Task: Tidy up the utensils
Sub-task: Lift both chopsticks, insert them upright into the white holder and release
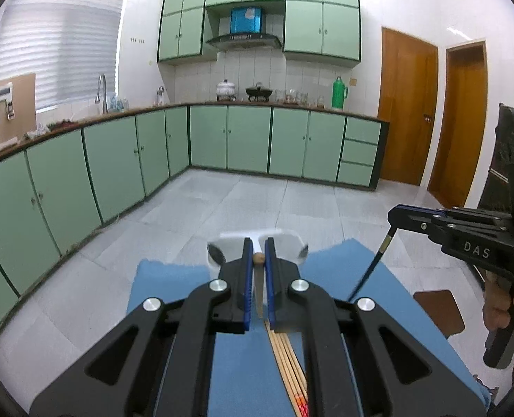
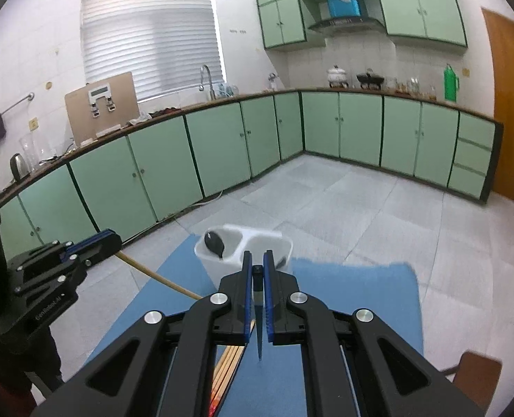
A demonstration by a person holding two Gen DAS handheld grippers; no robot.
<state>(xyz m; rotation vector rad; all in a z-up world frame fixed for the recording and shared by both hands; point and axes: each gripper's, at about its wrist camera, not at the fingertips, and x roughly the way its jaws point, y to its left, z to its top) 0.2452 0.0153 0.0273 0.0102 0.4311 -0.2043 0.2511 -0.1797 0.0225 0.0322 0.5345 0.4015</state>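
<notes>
Left gripper (image 1: pixel 258 260) clamped wooden chopstick (image 1: pixel 259 292); right gripper (image 2: pixel 257 267) clamped black chopstick (image 2: pixel 257 316). White holder (image 2: pixel 257 239) sat just ahead, below both tips. Best lowered vertically, one compartment each.

Left tongs (image 1: pixel 259 260) & right tongs (image 2: pixel 258 264): black w/ blue pads. Wooden chopstick (image 1: pixel 259 258) tan; black chopstick (image 2: pixel 257 271) glossy. Surface (image 1: pixel 236 365) under plain blue cloth. Holder (image 2: pixel 257 239) white, dark spoon (image 2: pixel 214 242) inside. Loose chopsticks (image 1: pixel 290 365) pale wood, red ends. Cabinets (image 1: pixel 118 160) mint green, dark trim
</notes>
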